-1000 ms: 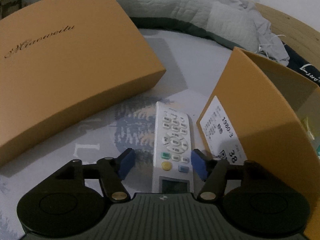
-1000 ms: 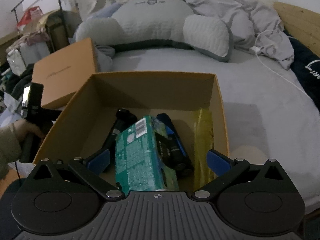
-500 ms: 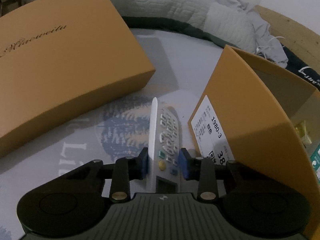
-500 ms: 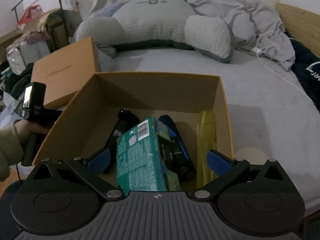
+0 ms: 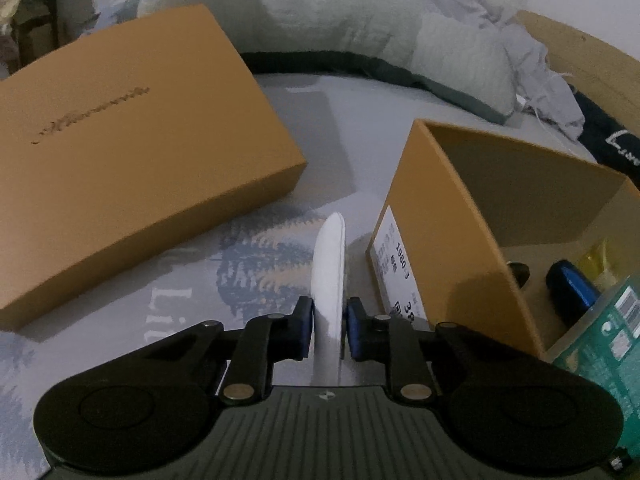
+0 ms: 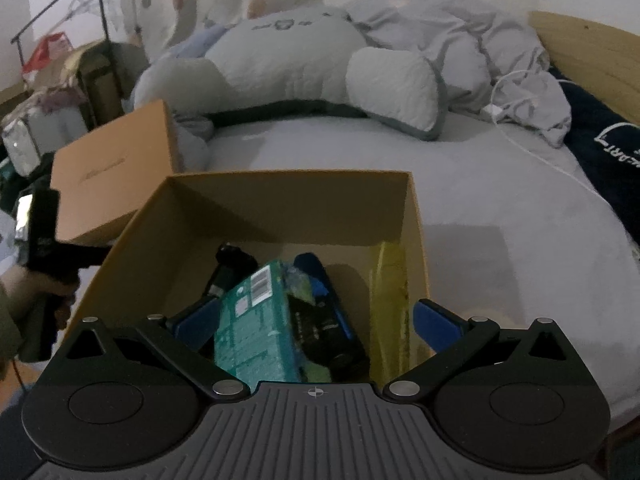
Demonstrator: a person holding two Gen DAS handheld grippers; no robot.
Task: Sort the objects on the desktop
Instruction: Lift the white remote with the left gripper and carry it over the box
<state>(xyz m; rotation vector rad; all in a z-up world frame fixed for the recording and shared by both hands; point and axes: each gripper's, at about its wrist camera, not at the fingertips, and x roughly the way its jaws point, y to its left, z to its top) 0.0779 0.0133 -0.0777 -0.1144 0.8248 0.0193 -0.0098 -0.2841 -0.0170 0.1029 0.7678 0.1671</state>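
My left gripper is shut on the white remote control, which stands on edge between the blue pads, lifted off the bedsheet just left of the open tan box. In the right wrist view my right gripper stands open above the same open box, with nothing pressed between its fingers. Inside the box lie a teal carton, a black and blue device, a black handle-shaped object and a yellow packet.
The box lid lies face up on the sheet to the left. A large grey pillow and crumpled bedding sit behind. A white cable crosses the bed at right. A person's hand holds the left tool.
The left gripper's jaws closed on the remote, which turned from lying flat to standing on edge and rose off the sheet. The right gripper stayed open over the box.
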